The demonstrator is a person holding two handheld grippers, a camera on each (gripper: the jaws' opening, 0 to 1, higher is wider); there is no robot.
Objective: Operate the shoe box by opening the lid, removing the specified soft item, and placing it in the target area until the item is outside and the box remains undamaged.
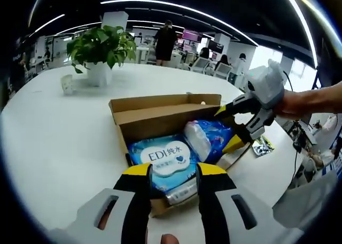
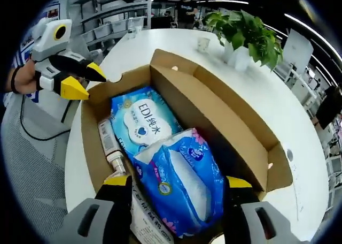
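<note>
Lying open on the round white table (image 1: 59,142), the cardboard box (image 2: 214,110) has its lid (image 1: 165,101) folded back and standing along the far side in the left gripper view. Inside it, a light blue wipes pack (image 2: 140,123) printed "EDI" lies flat, and a darker blue soft pack (image 2: 181,185) lies partly over its end; a slim tube (image 2: 109,145) rests along the box wall at about nine o'clock of the wipes pack in the right gripper view. The right gripper (image 2: 173,188) hangs over the soft pack with its jaws spread wide to either side of it, not closed on it. The left gripper (image 1: 172,174) sits at the near box edge, jaws wide, above the wipes pack. A potted plant (image 1: 101,51) and a small cup (image 1: 67,83) stand further off at eleven o'clock in the left gripper view. A small foil packet (image 1: 262,146) lies on the table just beyond the box at three o'clock. People stand in the office background.
</note>
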